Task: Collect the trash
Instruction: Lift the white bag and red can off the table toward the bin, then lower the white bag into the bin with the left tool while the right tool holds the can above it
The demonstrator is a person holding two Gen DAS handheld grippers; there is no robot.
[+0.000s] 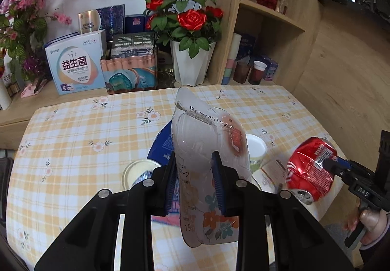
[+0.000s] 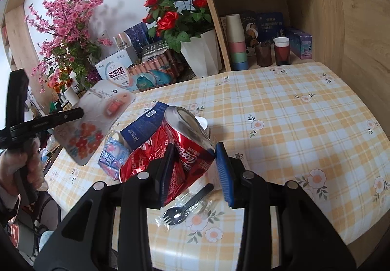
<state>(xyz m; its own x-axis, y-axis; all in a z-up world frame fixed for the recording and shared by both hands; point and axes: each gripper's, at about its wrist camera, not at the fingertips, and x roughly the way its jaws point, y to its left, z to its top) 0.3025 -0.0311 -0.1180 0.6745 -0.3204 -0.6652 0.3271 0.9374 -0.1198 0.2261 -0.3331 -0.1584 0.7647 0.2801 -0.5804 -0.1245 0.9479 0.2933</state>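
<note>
My left gripper [image 1: 195, 183] is shut on a clear plastic hook package [image 1: 209, 149] with a flower print, held above the table; it also shows in the right wrist view [image 2: 97, 120]. My right gripper [image 2: 195, 171] is shut on a crushed red cola can [image 2: 175, 146], lifted above the table; the can shows at the right in the left wrist view [image 1: 309, 168]. On the table lie a blue carton [image 2: 143, 125], a wrapped black plastic fork [image 2: 185, 207], a paper cup [image 1: 256, 149], a round lid [image 1: 136, 171] and a pink-blue wrapper [image 2: 112, 156].
The table has a yellow checked cloth [image 2: 304, 125]. Behind it stand a white pot of red roses [image 1: 190, 61], boxes [image 1: 75, 69], pink blossoms [image 2: 68, 27], and a wooden shelf with stacked cups [image 2: 237, 42] and dark glasses [image 2: 263, 54].
</note>
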